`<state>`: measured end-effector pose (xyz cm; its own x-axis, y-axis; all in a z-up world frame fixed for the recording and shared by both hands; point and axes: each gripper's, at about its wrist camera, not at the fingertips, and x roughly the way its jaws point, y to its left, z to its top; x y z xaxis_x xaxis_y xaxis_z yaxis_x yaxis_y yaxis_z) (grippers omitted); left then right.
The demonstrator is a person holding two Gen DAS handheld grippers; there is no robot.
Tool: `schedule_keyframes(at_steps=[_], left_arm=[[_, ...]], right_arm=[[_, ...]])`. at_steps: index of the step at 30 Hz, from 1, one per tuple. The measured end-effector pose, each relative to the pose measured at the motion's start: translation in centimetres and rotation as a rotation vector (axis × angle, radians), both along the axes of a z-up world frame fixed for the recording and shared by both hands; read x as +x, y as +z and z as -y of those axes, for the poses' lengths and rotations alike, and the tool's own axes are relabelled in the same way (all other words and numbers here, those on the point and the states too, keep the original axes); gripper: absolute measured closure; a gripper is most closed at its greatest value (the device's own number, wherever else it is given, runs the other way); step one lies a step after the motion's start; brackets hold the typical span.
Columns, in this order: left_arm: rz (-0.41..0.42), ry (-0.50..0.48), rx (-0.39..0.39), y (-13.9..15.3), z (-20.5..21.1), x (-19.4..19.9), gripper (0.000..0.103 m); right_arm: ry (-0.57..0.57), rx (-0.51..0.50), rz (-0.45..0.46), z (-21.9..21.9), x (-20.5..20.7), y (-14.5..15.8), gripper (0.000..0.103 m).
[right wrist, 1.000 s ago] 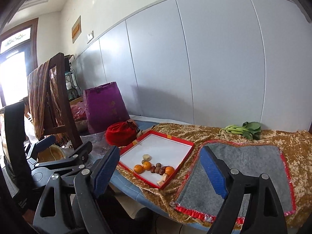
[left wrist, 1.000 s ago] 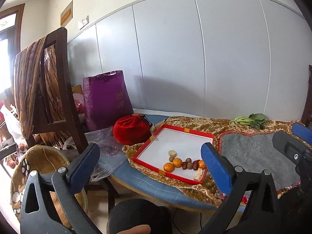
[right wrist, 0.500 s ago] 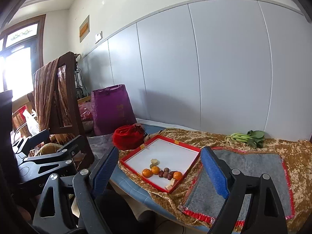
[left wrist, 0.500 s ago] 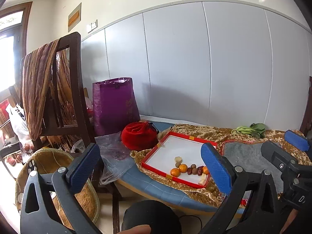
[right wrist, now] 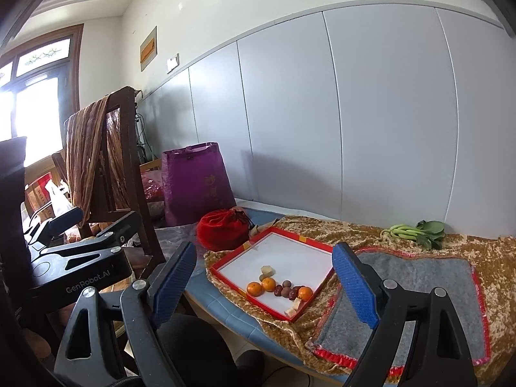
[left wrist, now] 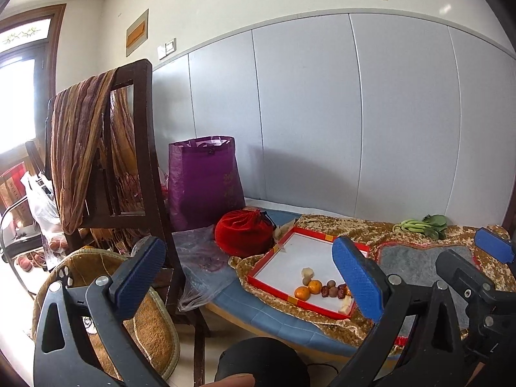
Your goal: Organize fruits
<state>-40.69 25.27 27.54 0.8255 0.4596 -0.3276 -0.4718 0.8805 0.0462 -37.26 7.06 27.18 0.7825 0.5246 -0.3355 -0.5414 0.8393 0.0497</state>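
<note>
Ahead of both hand-held grippers, well apart from them: table (right wrist: 225, 309) with a gold cloth (right wrist: 483, 258) over it, nothing held.

Left of the left hand-held gripper (left wrist: 248, 271), a dark wooden chair (left wrist: 145, 161) with a striped scarf (left wrist: 77, 148) draped over its back. Beyond it, a purple bag (left wrist: 204, 180) against the wall panel, a red pouch (left wrist: 242, 232) just in front of the bag.

Under the right hand-held gripper (right wrist: 262, 280) line of sight, right side: grey mat (right wrist: 419, 277) with red trim, lying on the cloth. Red-rimmed tray (right wrist: 280, 232) just beside the mat, between the two blue fingers in both views.

Fruits sit in the tray's near corner: oranges (right wrist: 261, 286), dark red dates (right wrist: 285, 290), a few pale chunks (right wrist: 267, 270), clustered and mostly touching.

Far right at the wall, leafy greens (right wrist: 416, 230) on the cloth.

Left hand-held gripper: released, jaws wide, empty. Right hand-held gripper: released, jaws wide, empty.
</note>
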Motion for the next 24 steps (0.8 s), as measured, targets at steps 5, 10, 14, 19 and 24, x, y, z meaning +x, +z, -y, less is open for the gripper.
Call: schedule_keyframes(at_steps=[5, 10, 14, 19, 24], left_arm=[[0.003, 0.007, 0.003, 0.0, -0.2, -0.2, 0.0], [0.005, 0.013, 0.003, 0.1, -0.4, -0.2, 0.0], [0.011, 0.017, 0.001, 0.1, -0.6, -0.3, 0.0], [0.019, 0.026, 0.003, 0.2, -0.8, -0.5, 0.0], [0.026, 0.031, 0.004, 0.3, -0.8, -0.6, 0.0]], right_arm=[[0.009, -0.01, -0.004, -0.5, 0.0, -0.1, 0.016], [0.012, -0.024, 0.013, -0.9, -0.4, 0.0, 0.016], [0.019, -0.022, 0.015, -1.2, -0.6, 0.1, 0.015], [0.022, -0.021, 0.022, -1.5, -0.7, 0.4, 0.015], [0.024, -0.023, 0.029, -1.6, -0.7, 0.5, 0.015]])
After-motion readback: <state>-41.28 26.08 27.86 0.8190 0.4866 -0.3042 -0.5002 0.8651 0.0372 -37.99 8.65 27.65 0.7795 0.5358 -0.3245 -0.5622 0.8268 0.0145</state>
